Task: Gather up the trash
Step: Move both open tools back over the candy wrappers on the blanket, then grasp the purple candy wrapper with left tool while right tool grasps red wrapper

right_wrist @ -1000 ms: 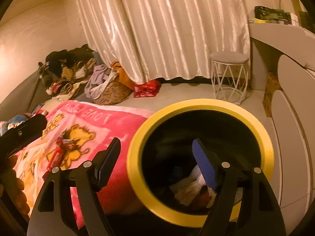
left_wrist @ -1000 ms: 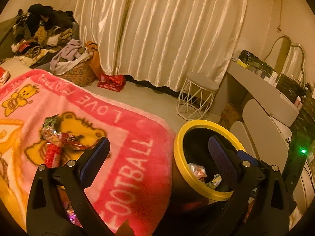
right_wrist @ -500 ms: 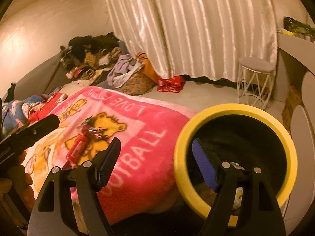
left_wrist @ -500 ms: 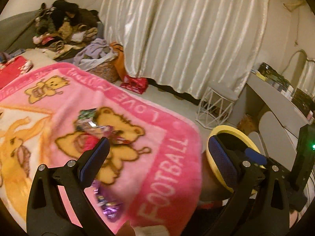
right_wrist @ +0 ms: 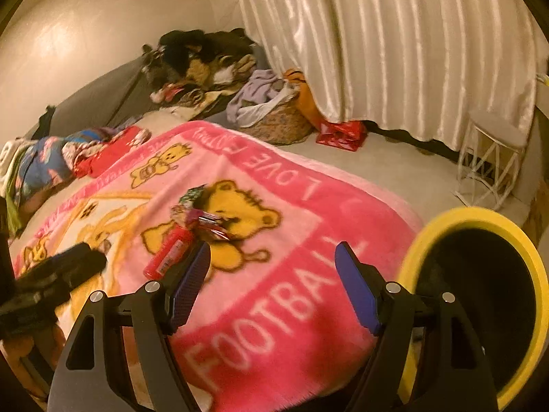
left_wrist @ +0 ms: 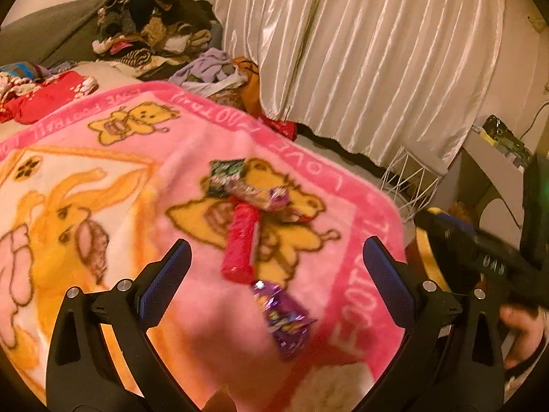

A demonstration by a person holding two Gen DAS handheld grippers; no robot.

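Foil and film wrappers make up the trash on the pink blanket (left_wrist: pixel 120 158): the purple wrapper (left_wrist: pixel 284 316) and the crumpled wrapper cluster (left_wrist: pixel 247 189) are judged light, soft and crinkly, best pinched across a flat middle, while the red tube (left_wrist: pixel 240 243) looks stiffer and should be gripped across its width. Both the left tool (left_wrist: pixel 274 278) and the right tool (right_wrist: pixel 272 281) stand apart and empty above the blanket, and the yellow-rimmed bin (right_wrist: pixel 480 295) sits beside the bed. Motion blur obscures wrapper print, and the bin's contents are not visible.
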